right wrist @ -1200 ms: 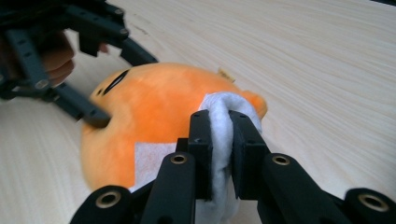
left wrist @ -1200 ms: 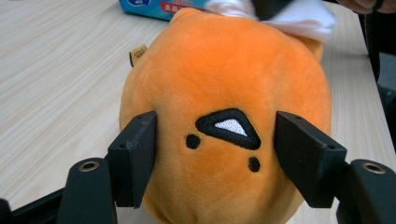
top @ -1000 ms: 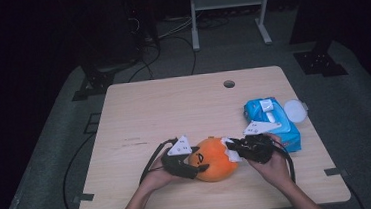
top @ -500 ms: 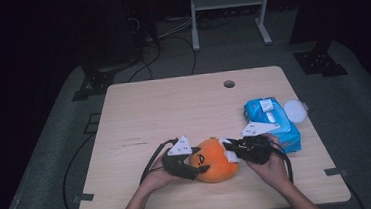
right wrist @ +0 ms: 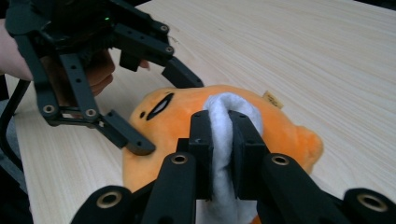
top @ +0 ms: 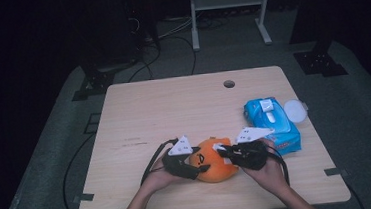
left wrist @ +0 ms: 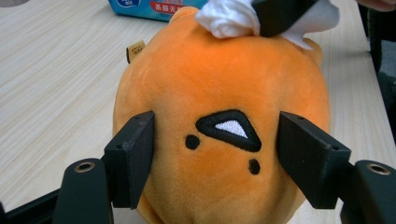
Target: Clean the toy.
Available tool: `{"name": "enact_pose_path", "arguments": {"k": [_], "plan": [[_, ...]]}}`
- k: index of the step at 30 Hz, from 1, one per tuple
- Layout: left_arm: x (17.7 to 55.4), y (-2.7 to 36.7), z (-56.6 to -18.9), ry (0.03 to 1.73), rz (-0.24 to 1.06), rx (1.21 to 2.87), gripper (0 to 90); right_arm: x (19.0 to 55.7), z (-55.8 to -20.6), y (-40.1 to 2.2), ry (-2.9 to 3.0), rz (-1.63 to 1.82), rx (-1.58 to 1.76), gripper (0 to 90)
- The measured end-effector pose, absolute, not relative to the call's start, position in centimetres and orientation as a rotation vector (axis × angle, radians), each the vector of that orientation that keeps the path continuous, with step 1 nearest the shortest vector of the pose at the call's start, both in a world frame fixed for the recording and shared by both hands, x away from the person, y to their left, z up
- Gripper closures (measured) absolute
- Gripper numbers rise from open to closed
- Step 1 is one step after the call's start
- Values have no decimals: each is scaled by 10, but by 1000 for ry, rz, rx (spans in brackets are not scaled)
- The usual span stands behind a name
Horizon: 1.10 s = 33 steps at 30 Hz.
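Orange plush toy (top: 213, 161) near worktop (top: 174, 110) edge, flanked by left gripper (left wrist: 215, 156) fingers, apart. White wipe (right wrist: 224, 140) clamped in right gripper (right wrist: 220, 144): rub gently across top, brace plush firmly.

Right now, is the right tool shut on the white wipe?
Shut: the right tool pinches the folded white wipe between both pads, against the orange plush.

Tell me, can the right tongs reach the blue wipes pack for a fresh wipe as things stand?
Probably not yet. The way looks free: the wipes pack lies just beyond the right tongs on bare table. But they are shut on a white wipe pressed against the orange plush toy, which must be dropped first.
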<state>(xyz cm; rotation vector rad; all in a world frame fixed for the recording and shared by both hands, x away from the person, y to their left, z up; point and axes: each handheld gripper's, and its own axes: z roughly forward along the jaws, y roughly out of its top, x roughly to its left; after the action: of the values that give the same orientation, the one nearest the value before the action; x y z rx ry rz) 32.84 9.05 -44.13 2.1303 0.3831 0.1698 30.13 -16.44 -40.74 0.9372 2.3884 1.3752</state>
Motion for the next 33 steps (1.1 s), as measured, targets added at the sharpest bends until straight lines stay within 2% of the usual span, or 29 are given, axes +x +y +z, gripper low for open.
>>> {"name": "enact_pose_path", "arguments": {"k": [5,10,21,29,33], "plan": [[330,93,-442,397,157,2119,300,320,-418,-190,2363,1315,1046,796],[332,96,-442,406,150,2113,295,321,-420,-197,2358,1267,1065,797],[327,89,-441,407,189,2126,275,303,-406,-167,2412,1382,928,795],[325,85,-440,395,199,2128,275,316,-412,-187,2374,1365,1049,796],[323,80,-438,385,214,2138,270,307,-409,-176,2400,1399,985,796]]}}
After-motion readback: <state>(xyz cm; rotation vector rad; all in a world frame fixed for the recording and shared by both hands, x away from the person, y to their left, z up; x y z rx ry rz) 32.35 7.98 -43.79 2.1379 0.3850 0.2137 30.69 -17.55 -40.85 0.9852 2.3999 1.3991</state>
